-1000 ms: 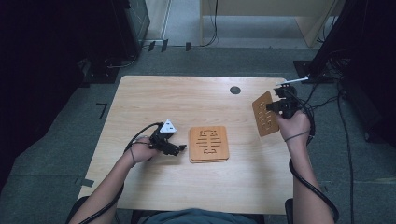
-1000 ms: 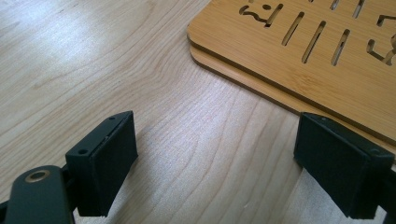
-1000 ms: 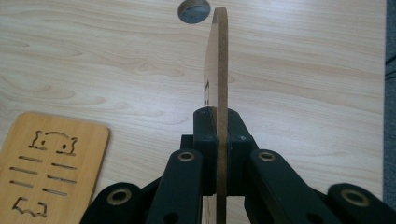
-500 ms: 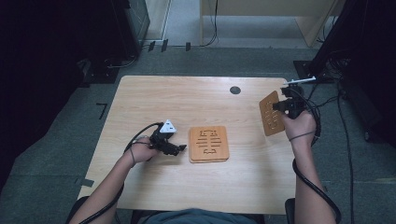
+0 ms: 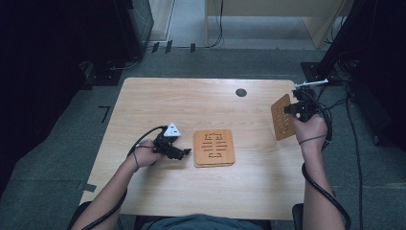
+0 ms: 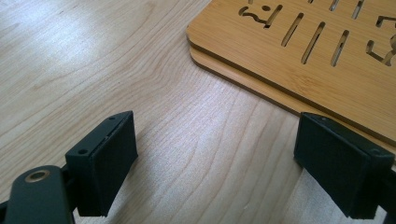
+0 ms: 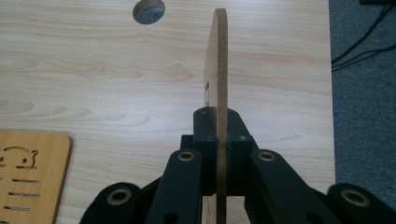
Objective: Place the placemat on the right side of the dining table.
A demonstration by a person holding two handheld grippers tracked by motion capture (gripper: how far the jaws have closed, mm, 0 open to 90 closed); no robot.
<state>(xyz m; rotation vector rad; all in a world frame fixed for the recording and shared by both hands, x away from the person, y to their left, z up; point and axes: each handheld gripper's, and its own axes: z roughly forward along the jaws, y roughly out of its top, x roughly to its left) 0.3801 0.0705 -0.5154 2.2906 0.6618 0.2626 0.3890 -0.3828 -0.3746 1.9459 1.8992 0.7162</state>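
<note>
- The right gripper (image 5: 296, 108) is clamped on one thin wooden board (image 5: 282, 118), held on edge above the right edge of the table (image 5: 143, 100); in the right gripper view the pads pinch only a short stretch of the board's lower edge (image 7: 217, 140) — the tall free part could lever round in the grip and twist or slide out.
- A drop here may miss the table; the board hangs right at the edge, and the floor lies just beyond.
- The left gripper (image 5: 184, 152) rests on the table with its jaws spread wide and nothing between them, just beside the left edge of the stack of boards (image 5: 214, 147) near the table's middle; one pad (image 6: 341, 163) sits close against the stack's corner — a nudge could skew the two boards apart.
- The trailing cable (image 5: 325, 191) might drag on the right hand.
</note>
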